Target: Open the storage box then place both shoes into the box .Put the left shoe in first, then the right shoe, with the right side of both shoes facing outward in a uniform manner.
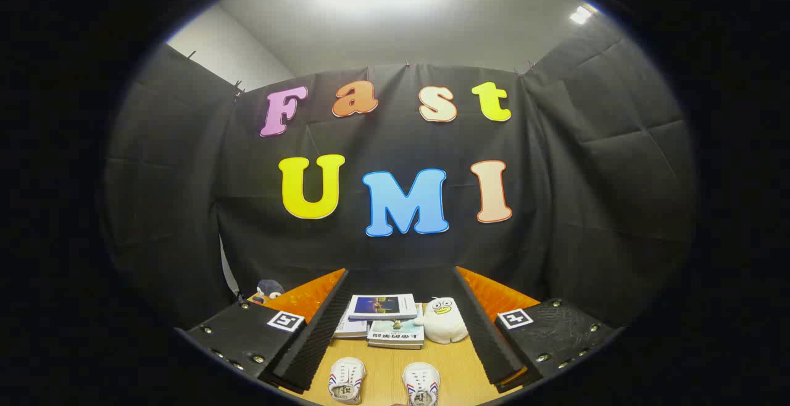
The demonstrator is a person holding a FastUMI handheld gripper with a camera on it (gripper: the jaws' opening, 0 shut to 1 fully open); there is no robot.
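The gripper (398, 356) is held level above a light wooden bench (386, 372), its two fingers (311, 347) spread wide apart with nothing between their pads. Low between the fingers, on the bench, stand two small white canvas shoes with red and blue side stripes: the left-hand white shoe (345, 380) and the right-hand white shoe (422, 384), set side by side and a little apart, toes pointing away from the booth wall. Beyond the shoes lies a loose stack of thin books (381, 316), the top one with a dark cover picture. Just beside the books, on the right, sits a white plush duck toy with a yellow beak (445, 319). Past the left finger, at the bench's far edge, a dark blue plush toy (268, 290) peeks up.
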